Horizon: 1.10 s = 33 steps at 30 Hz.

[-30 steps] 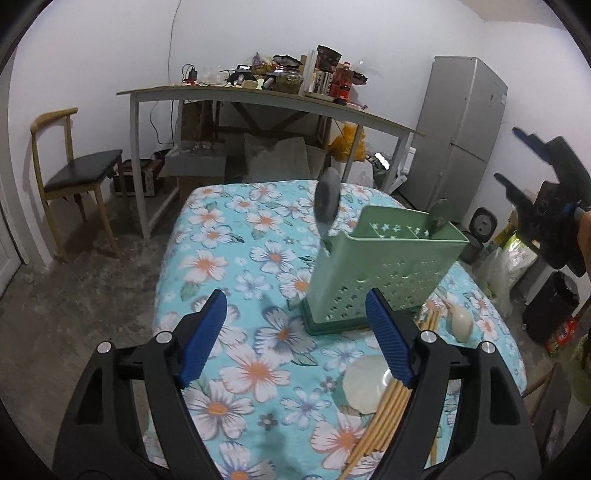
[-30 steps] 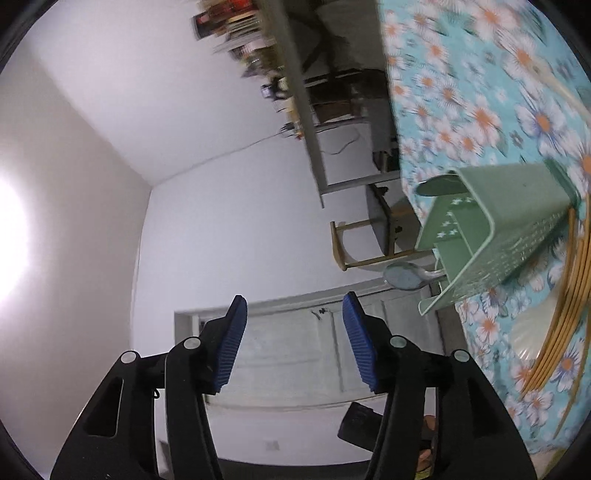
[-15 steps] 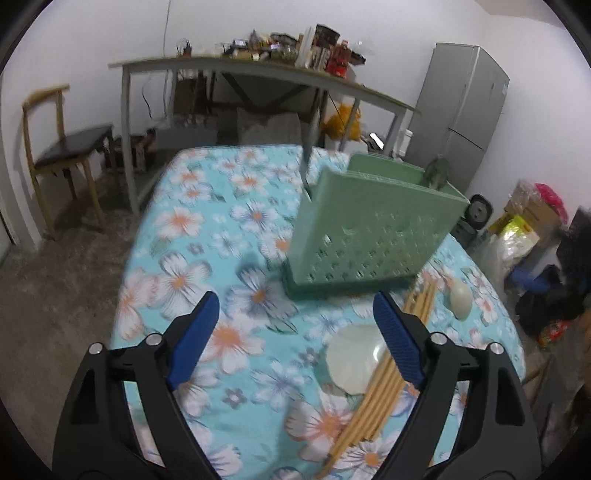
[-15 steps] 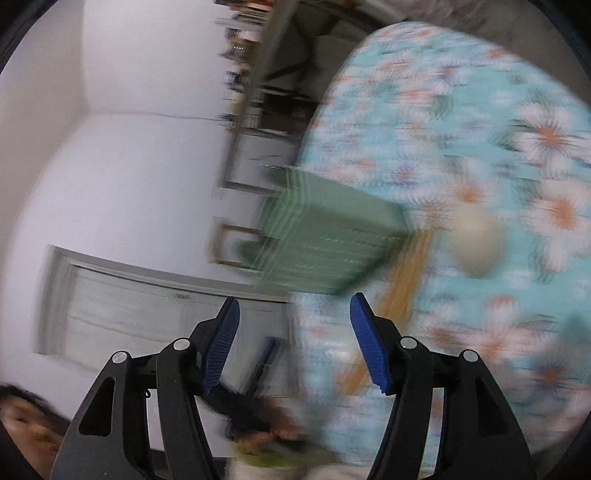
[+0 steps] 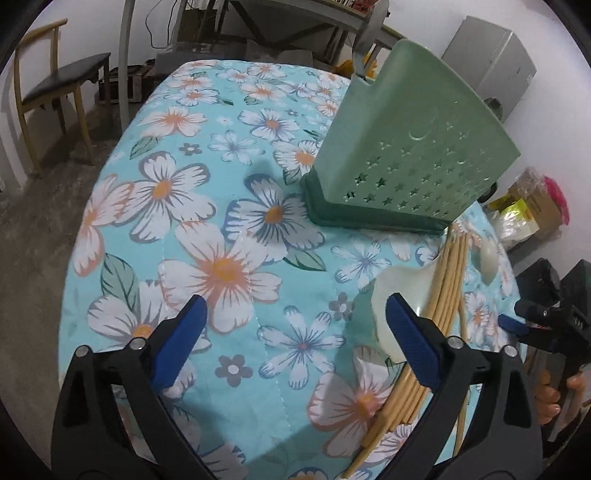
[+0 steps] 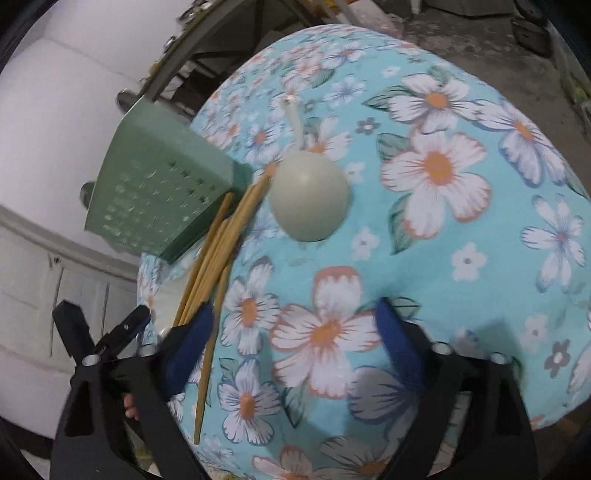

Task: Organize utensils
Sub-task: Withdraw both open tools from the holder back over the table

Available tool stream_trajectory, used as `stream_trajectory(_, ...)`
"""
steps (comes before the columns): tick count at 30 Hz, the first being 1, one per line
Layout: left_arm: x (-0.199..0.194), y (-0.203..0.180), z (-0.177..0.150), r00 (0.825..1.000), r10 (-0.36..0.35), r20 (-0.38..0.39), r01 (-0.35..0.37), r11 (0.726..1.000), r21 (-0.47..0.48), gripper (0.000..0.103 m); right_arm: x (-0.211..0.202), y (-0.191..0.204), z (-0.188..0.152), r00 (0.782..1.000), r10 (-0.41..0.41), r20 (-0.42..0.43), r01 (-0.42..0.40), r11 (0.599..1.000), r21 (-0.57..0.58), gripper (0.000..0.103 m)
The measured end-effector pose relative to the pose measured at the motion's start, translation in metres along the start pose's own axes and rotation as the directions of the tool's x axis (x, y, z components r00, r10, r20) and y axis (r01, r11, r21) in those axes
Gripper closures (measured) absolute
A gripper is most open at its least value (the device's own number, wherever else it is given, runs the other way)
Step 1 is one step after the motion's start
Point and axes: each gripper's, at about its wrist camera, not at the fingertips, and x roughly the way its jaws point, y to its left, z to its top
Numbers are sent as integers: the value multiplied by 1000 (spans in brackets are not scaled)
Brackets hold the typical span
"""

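A green perforated utensil holder [image 5: 406,155] stands on the floral tablecloth [image 5: 221,229]; it also shows in the right wrist view [image 6: 155,195]. A bundle of bamboo chopsticks [image 5: 424,332] lies in front of it, over a pale ladle [image 5: 391,314]. A pale green spoon [image 6: 308,195] lies bowl-down beside the chopsticks [image 6: 218,251]. My left gripper [image 5: 293,341] is open and empty, low over the cloth left of the chopsticks. My right gripper [image 6: 291,343] is open and empty, low over the cloth in front of the spoon.
The right gripper shows at the right edge of the left wrist view [image 5: 546,325]. A wooden chair [image 5: 55,85] and a long desk [image 5: 258,11] stand beyond the table. A grey fridge [image 5: 491,70] is at the back right.
Both grippers have dropped down toward the table. The right one swung from facing the wall and door to looking down at the spoon and chopsticks. Both stay open.
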Motion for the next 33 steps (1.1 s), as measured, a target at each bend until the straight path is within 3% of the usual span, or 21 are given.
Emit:
stream_trajectory(4, 0, 6, -2, 1000, -24, 10, 24, 999, -39, 8, 13, 22, -3, 998, -68, -4, 67, 994, -84, 6)
stream_trajectory(9, -3, 12, -3, 997, -66, 29, 68, 995, -73, 8, 13, 25, -9, 996, -83, 22, 85, 990, -108, 6)
stream_trajectory(21, -8, 1, -5, 998, -52, 25, 51, 999, 18, 8, 18, 34, -16, 990, -135, 38, 140, 969, -204, 6)
stream_trajectory(28, -28, -17, -14, 979, -182, 87, 175, 981, 88, 9, 16, 30, -14, 994, -105, 26, 107, 979, -173, 6)
stream_trajectory(29, -30, -19, -15, 975, -205, 89, 197, 976, 94, 11, 15, 29, -13, 995, -98, 23, 101, 981, -169, 6)
stream_trajectory(33, -23, -24, -15, 967, -253, 36, 249, 965, 78, 39, 14, 25, -12, 997, -74, 25, 77, 985, -154, 6)
